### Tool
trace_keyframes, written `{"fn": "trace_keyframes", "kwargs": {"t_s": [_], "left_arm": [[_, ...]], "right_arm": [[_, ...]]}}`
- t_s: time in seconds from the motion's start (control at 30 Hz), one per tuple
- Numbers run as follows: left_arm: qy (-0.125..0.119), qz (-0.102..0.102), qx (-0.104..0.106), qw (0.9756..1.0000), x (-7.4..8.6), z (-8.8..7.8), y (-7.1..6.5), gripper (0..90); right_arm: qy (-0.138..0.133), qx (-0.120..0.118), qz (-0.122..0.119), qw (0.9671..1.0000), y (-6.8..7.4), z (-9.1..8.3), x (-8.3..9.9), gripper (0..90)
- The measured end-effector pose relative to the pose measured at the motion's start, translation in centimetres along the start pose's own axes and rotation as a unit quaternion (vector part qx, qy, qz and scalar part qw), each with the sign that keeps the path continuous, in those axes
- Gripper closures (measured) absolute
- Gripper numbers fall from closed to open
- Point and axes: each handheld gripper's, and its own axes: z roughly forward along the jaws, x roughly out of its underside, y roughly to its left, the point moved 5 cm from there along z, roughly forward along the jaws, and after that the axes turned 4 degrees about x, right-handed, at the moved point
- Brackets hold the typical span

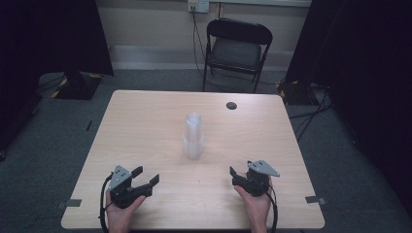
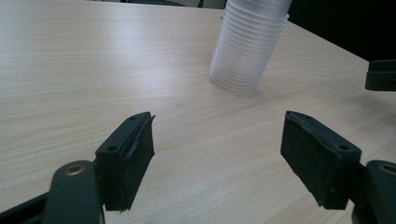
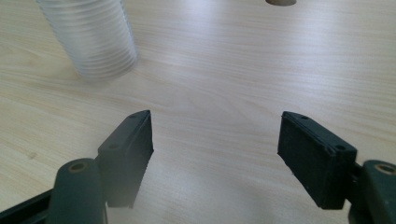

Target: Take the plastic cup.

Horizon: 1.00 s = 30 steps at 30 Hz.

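A stack of clear plastic cups (image 1: 193,136) stands upside down near the middle of the light wooden table (image 1: 145,126). In the left gripper view the cup stack (image 2: 247,46) rises ahead and to the right, in the right gripper view the stack (image 3: 91,39) sits at the upper left. My left gripper (image 1: 145,175) rests near the front left of the table, open, nothing between its jaws (image 2: 217,154). My right gripper (image 1: 241,170) sits at the front right, also open and empty (image 3: 215,151). Both are well short of the cups.
A dark round cable hole (image 1: 231,105) marks the table's far right part. A black folding chair (image 1: 236,48) stands behind the table. Black curtains hang at both sides. Tape marks (image 1: 316,199) lie on the carpet by the front corners.
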Motion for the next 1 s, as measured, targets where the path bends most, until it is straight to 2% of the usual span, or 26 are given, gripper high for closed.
{"fn": "trace_keyframes", "kwargs": {"t_s": [0.07, 0.1, 0.17, 0.23, 0.37, 0.43, 0.5, 0.57, 0.63, 0.67, 0.7, 0.73, 0.8, 0.83, 0.87, 0.93, 1.0], "left_arm": [[-0.002, -0.004, 0.000, 1.0000, 0.0, 0.1, 0.0, 25.5], [0.005, -0.002, -0.001, 1.0000, 0.1, 0.0, 0.0, 25.5], [0.007, 0.001, -0.004, 1.0000, 0.1, -0.1, 0.0, 25.4], [0.003, -0.002, -0.003, 1.0000, 0.0, -0.2, 0.1, 25.5], [0.005, -0.006, -0.005, 1.0000, -0.1, -0.2, 0.2, 25.0], [0.009, -0.007, -0.005, 0.9999, -0.1, -0.1, 0.1, 24.2], [0.010, -0.009, -0.003, 0.9999, 0.0, 0.0, -0.1, 24.2], [0.012, -0.005, -0.001, 0.9999, 0.1, 0.0, -0.3, 24.2], [0.014, -0.003, 0.004, 0.9999, 0.2, 0.1, -0.6, 24.0], [0.014, -0.003, 0.004, 0.9999, 0.2, 0.1, -0.6, 23.9], [0.016, 0.000, 0.008, 0.9998, 0.3, 0.1, -0.8, 23.8], [0.015, 0.001, 0.008, 0.9999, 0.3, 0.1, -0.9, 23.8], [0.017, 0.006, 0.011, 0.9998, 0.3, -0.1, -1.0, 23.7], [0.010, 0.005, 0.010, 0.9999, 0.1, -0.2, -1.0, 23.7], [0.010, 0.005, 0.010, 0.9999, 0.1, -0.2, -1.0, 23.6], [0.010, 0.005, 0.009, 0.9999, 0.0, -0.2, -0.9, 23.5], [0.009, 0.000, 0.009, 0.9999, 0.0, -0.1, -0.8, 23.4]], "right_arm": [[-0.004, -0.005, 0.002, 1.0000, 0.1, 0.0, -0.1, 26.5], [-0.008, -0.008, 0.003, 0.9999, 0.1, -0.1, -0.2, 26.5], [-0.011, -0.020, 0.003, 0.9997, 0.4, -0.2, -0.4, 31.6], [-0.018, -0.044, 0.005, 0.9988, 0.8, -0.5, -0.9, 36.3], [-0.025, -0.057, 0.009, 0.9980, 1.0, -0.6, -1.6, 40.4], [-0.031, -0.075, 0.022, 0.9964, 1.3, -0.7, -2.2, 42.9], [-0.033, -0.090, 0.022, 0.9951, 1.7, -0.9, -2.6, 43.4], [-0.033, -0.096, 0.022, 0.9946, 1.9, -0.9, -2.7, 44.1], [-0.036, -0.116, 0.011, 0.9925, 2.9, -0.8, -3.3, 45.1], [-0.036, -0.116, 0.011, 0.9925, 2.9, -0.8, -3.3, 45.1], [-0.034, -0.125, 0.001, 0.9916, 3.6, -0.7, -3.6, 45.0], [-0.034, -0.125, 0.001, 0.9916, 3.6, -0.7, -3.6, 45.0], [-0.036, -0.141, 0.002, 0.9894, 4.3, -0.7, -3.9, 45.3], [-0.036, -0.135, -0.015, 0.9900, 4.8, -0.7, -4.3, 46.8], [-0.036, -0.135, -0.015, 0.9900, 4.8, -0.7, -4.3, 46.8], [-0.037, -0.135, -0.023, 0.9899, 5.2, -0.5, -4.8, 44.1], [-0.039, -0.151, -0.023, 0.9875, 5.8, 0.0, -5.7, 39.1]]}}
